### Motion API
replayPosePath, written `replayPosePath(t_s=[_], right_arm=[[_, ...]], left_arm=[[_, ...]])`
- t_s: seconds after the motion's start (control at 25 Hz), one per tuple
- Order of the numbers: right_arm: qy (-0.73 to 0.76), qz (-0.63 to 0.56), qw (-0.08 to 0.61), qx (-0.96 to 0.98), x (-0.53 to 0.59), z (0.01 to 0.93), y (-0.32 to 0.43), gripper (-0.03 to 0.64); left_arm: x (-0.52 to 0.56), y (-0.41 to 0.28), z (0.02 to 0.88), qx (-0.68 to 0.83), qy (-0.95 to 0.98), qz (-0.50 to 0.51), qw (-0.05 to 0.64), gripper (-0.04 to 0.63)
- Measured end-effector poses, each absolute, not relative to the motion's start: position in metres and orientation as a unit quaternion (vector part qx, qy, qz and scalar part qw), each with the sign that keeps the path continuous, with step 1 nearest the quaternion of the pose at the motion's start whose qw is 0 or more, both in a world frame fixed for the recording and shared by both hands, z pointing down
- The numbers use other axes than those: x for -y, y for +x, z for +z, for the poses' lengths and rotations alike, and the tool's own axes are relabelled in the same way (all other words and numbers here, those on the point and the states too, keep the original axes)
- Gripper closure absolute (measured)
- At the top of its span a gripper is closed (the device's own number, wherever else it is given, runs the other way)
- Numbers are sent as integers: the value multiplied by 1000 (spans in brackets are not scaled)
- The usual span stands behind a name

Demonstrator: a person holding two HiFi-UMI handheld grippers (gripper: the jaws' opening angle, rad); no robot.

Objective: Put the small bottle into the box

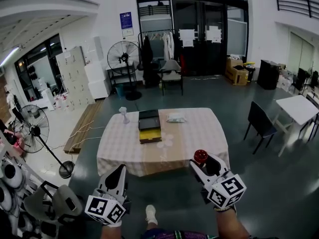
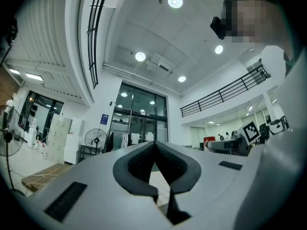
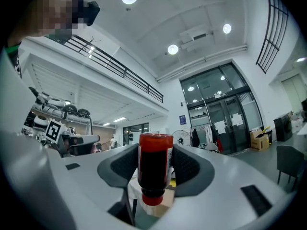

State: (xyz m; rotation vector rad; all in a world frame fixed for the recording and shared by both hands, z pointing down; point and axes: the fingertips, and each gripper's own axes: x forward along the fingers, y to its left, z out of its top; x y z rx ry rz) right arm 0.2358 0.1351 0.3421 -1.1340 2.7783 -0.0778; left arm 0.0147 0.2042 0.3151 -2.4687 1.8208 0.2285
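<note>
Place: a big open lab-cum-workshop hall, not a home
Height: double-storey ceiling with round downlights [image 2: 175, 1] and a railed mezzanine [image 2: 225, 92] along the wall
Entrance: tall black-framed glass doors [image 1: 199, 34] (sheets of paper stuck on them)
Floor: bare grey floor [image 1: 209, 91]
Furnishings: a cloth-covered table [image 1: 124, 143] mid-room, a pedestal fan [image 1: 123, 57], pale lockers [image 1: 74, 76], a clothes rack [image 1: 162, 44], cardboard boxes [image 1: 237, 72], a black chair [image 1: 259, 121]

Dark red small bottle [image 3: 155, 169], checked tablecloth [image 1: 122, 139], black and yellow box [image 1: 149, 128]
</note>
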Motion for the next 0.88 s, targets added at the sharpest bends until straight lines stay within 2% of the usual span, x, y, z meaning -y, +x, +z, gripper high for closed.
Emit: replayPosePath(t_s=[0.88], right_arm=[[-352, -26, 56, -934, -60, 347, 190, 394]], left_arm=[[-139, -29, 326, -615, -785, 68, 17, 572]])
